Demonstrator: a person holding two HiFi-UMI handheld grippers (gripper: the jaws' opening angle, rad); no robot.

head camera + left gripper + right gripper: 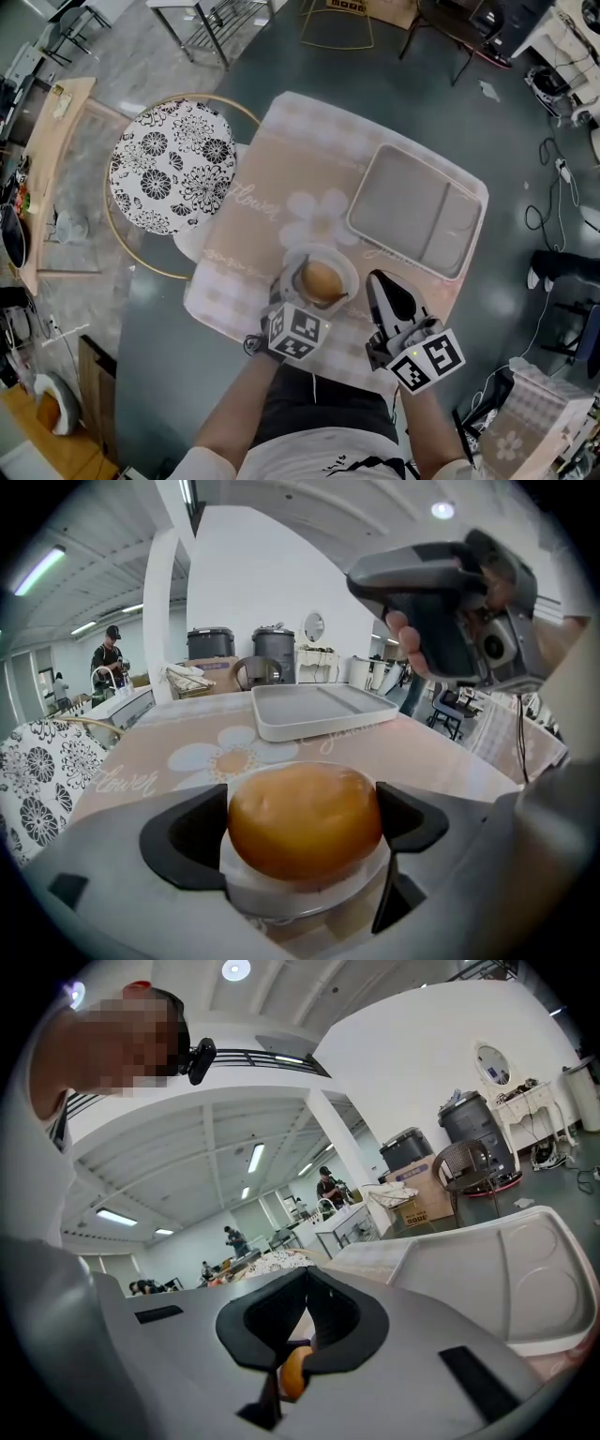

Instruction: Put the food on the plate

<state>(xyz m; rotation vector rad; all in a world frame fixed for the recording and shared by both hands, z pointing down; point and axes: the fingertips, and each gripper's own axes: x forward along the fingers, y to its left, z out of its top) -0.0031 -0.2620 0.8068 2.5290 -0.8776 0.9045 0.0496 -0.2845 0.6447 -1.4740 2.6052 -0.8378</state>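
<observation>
A round golden-brown bun (321,279) rests on a small white plate (349,272) at the front middle of the table. My left gripper (314,286) reaches in from the near side, and both dark pads (197,832) press against the bun's (305,817) sides, so it is shut on the bun. The plate's rim (281,902) shows just under the bun. My right gripper (380,279) hovers to the right of the plate, tilted upward, with its jaws shut on nothing. Through the small gap under its pads (333,1321) I see a sliver of the bun (292,1372).
A white divided tray (412,211) lies empty at the back right of the table (262,197), which carries a pink flowered cloth. A chair with a black-and-white floral cushion (173,167) stands to the table's left. People work at far benches.
</observation>
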